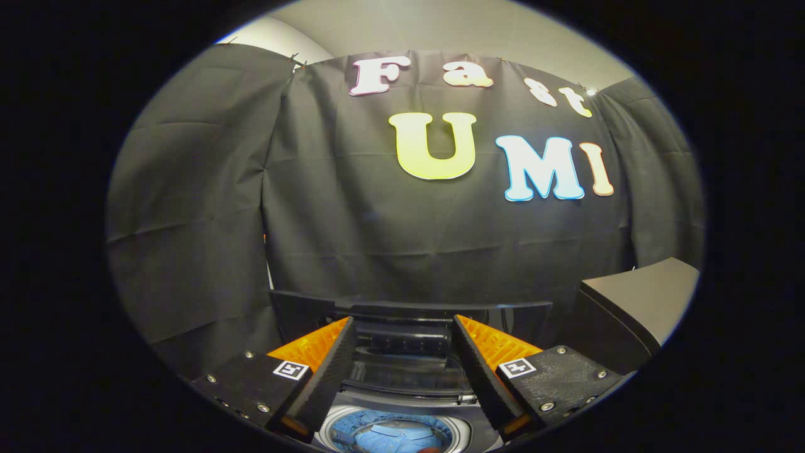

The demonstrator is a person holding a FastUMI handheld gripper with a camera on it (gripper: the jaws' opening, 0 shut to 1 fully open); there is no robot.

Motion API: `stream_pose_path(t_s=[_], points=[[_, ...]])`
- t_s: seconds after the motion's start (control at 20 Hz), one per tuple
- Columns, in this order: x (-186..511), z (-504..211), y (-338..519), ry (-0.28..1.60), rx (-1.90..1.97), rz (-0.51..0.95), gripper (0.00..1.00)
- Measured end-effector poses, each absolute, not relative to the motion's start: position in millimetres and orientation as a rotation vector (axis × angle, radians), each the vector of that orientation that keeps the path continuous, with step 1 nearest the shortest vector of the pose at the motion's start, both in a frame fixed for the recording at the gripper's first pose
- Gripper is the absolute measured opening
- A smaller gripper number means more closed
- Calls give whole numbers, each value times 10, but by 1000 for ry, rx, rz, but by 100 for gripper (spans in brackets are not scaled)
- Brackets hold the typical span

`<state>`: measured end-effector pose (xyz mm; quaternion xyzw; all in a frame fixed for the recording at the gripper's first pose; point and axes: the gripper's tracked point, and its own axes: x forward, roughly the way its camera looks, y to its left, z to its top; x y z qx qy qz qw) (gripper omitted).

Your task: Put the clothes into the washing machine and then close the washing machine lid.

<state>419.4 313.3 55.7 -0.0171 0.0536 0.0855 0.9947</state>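
The gripper (402, 327) is seen held above a top-loading washing machine (468, 434), its two fingers spread wide with nothing between them. Below the fingers, the round drum opening (393, 431) is seen, and a blue garment (393, 438) is lying inside the drum. The washing machine lid (409, 311) is raised, standing upright at the rear edge of the machine just beyond the fingertips, so the opening is left uncovered. Behind the lid, the booth's black cloth wall (377, 220) is hung. Near the right finger, a dark, slanted flat-topped object (629, 302) is placed beside the machine.
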Motion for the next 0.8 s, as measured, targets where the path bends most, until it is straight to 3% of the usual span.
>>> stream_pose_path(t_s=[0.8], points=[[4931,585,3364,174,-53,129,94]])
